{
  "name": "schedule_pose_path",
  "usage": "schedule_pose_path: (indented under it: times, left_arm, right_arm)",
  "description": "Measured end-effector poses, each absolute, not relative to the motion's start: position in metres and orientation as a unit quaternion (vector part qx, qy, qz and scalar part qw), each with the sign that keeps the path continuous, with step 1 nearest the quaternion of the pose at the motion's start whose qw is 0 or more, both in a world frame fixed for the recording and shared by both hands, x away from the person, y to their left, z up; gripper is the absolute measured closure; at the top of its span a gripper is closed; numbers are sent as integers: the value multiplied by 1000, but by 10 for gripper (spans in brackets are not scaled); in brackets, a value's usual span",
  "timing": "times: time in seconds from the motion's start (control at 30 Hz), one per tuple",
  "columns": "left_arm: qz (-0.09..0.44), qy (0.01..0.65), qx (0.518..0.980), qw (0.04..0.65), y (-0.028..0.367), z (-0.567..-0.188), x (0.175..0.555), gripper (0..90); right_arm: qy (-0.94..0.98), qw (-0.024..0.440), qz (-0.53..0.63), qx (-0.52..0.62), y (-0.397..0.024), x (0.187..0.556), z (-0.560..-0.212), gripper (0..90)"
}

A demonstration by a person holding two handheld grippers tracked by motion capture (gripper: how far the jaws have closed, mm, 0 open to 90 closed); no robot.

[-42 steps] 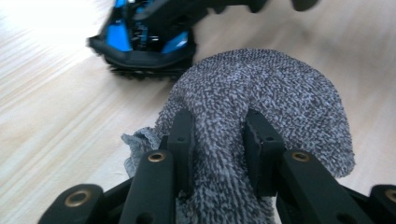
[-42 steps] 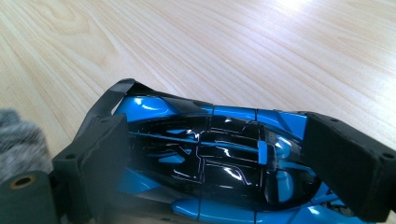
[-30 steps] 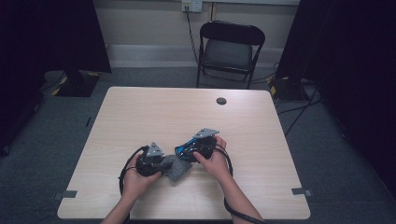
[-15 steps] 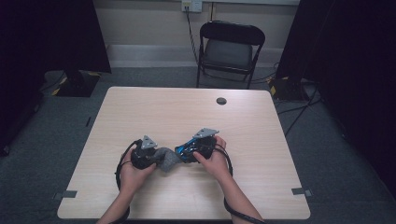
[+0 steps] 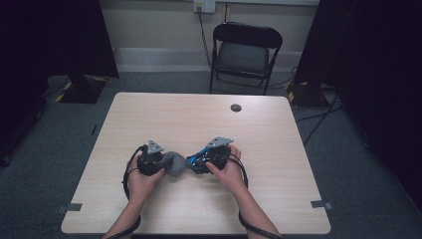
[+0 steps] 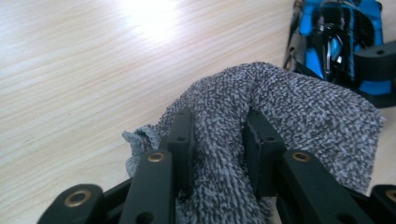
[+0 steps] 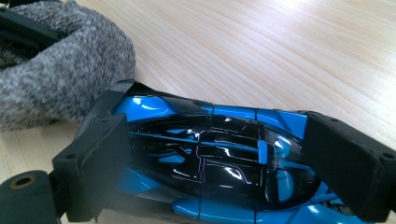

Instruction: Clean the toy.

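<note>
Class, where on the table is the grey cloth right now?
In the high view the grey cloth sits near the table's front middle, clamped by the left gripper, against the blue toy car.

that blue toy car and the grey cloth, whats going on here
A person at the wooden table works with a claw in each hand. The right claw is clamped on a blue and black toy car, end to end. The left claw grips a bunched grey cloth, whose free end meets the car's end. It looks like the car is being wiped with the cloth, low over the near middle of the table.
</note>
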State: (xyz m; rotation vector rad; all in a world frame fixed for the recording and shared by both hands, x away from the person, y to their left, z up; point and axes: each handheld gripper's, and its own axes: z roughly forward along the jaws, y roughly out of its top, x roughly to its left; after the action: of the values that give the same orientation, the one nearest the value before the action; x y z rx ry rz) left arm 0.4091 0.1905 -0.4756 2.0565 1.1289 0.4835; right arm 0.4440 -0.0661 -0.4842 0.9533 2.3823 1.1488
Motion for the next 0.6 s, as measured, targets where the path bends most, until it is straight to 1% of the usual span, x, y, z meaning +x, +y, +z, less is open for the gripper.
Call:
schedule_pose_path:
  times: [0.07, 0.2, 0.3, 0.6]
  left_arm:
    - [190, 452, 787, 373, 192, -477, 409, 668]
    - [199, 461, 781, 371, 195, -475, 409, 668]
    - [205, 467, 771, 381, 197, -474, 409, 668]
    - [202, 472, 767, 385, 203, -470, 406, 666]
  right_arm:
    - [836, 164, 403, 335, -66, 444, -484, 77]
    - [836, 164, 402, 335, -66, 444, -484, 78]
    - [836, 165, 402, 336, -66, 444, -484, 78]
    - [836, 165, 402, 336, -66, 444, -484, 78]
